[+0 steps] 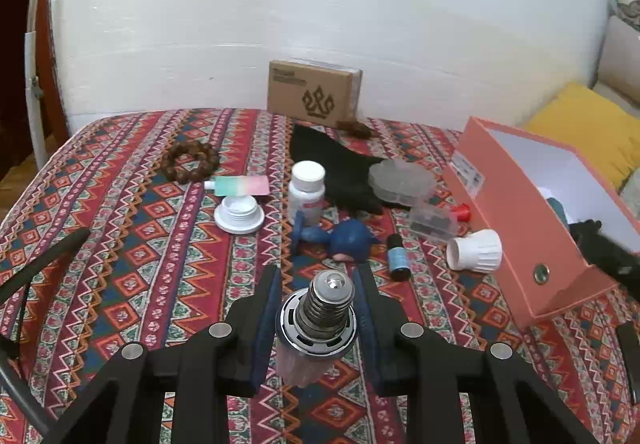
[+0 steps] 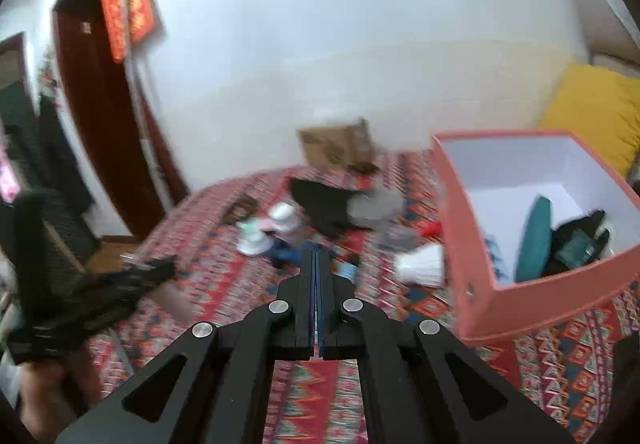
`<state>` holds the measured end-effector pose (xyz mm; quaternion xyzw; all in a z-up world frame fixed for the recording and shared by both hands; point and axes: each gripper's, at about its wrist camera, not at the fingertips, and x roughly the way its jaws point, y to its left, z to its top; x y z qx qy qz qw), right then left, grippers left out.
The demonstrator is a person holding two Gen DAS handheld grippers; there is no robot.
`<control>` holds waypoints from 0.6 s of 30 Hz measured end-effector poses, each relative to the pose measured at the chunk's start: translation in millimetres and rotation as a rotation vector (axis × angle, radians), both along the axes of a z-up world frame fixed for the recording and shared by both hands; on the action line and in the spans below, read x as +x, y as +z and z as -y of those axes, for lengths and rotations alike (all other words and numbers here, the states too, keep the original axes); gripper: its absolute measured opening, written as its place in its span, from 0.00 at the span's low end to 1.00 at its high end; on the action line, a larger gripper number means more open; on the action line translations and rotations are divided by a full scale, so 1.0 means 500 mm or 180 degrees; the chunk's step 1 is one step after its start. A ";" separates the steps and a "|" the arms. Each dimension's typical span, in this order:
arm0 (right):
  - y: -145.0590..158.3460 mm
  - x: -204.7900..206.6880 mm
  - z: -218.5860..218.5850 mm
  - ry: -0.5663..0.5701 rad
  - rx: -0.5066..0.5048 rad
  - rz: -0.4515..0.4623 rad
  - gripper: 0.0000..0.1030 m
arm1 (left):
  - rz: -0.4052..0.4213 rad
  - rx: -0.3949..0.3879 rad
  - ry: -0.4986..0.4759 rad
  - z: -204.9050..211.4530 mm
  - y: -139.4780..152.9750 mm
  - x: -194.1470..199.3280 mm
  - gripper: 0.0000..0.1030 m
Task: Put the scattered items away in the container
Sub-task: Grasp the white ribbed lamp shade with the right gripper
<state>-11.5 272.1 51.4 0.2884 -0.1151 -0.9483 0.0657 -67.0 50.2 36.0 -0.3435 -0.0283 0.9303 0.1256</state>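
Two grippers are seen: the left gripper (image 1: 316, 284) is clamped on a bulb (image 1: 324, 308), raised above the cloth; the right gripper (image 2: 316, 256) is closed, empty. Ahead of the fingers many items remain scattered. To their right, the pink box (image 1: 516, 219) is occupied by only a few things.

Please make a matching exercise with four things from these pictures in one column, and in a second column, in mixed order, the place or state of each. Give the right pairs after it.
Things
1. light bulb
2. white ribbed cup
3. teal item
4. brown bead bracelet

Places or states
A. lies on its side on the cloth, beside the pink box
B. inside the pink box
C. held between the fingers of the left gripper
D. on the cloth at the far left, behind the pastel tube

Pairs: 1-C, 2-A, 3-B, 4-D
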 end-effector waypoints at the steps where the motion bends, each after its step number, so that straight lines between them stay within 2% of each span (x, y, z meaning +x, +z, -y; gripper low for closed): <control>1: -0.017 -0.012 -0.008 -0.0047 -0.0003 0.0082 0.00 | 0.0001 0.0000 -0.0011 0.003 -0.002 -0.002 0.29; 6: -0.099 -0.068 -0.048 -0.0266 -0.0021 0.0460 0.00 | -0.0047 -0.0012 -0.0045 0.024 -0.012 -0.014 0.29; 9: -0.096 -0.081 -0.035 -0.0181 0.0039 0.0316 0.00 | -0.0136 -0.0049 -0.0055 0.036 -0.020 -0.019 0.29; 12: -0.104 -0.103 -0.013 -0.0140 0.0193 0.0313 0.01 | -0.0111 -0.0049 -0.0033 0.050 -0.039 -0.031 0.29; 13: -0.111 -0.112 -0.008 -0.0156 0.0229 0.0351 0.04 | -0.0077 -0.0037 -0.0025 0.055 -0.045 -0.036 0.29; 14: -0.134 -0.128 -0.010 -0.0251 0.0213 0.0497 0.25 | -0.0028 -0.0013 -0.0011 0.062 -0.052 -0.045 0.29; 15: -0.164 -0.144 -0.019 -0.0379 0.0152 0.0668 0.66 | 0.0001 0.0001 -0.0001 0.067 -0.057 -0.052 0.29; 16: -0.189 -0.154 -0.030 -0.0512 0.0076 0.0780 0.80 | 0.0018 0.0009 0.0018 0.073 -0.062 -0.058 0.29; 17: -0.213 -0.164 -0.041 -0.0637 0.0004 0.0881 0.86 | 0.0036 0.0025 0.0037 0.080 -0.066 -0.064 0.29; 18: -0.232 -0.176 -0.052 -0.0727 -0.0060 0.0956 0.86 | 0.0054 0.0043 0.0056 0.087 -0.069 -0.069 0.29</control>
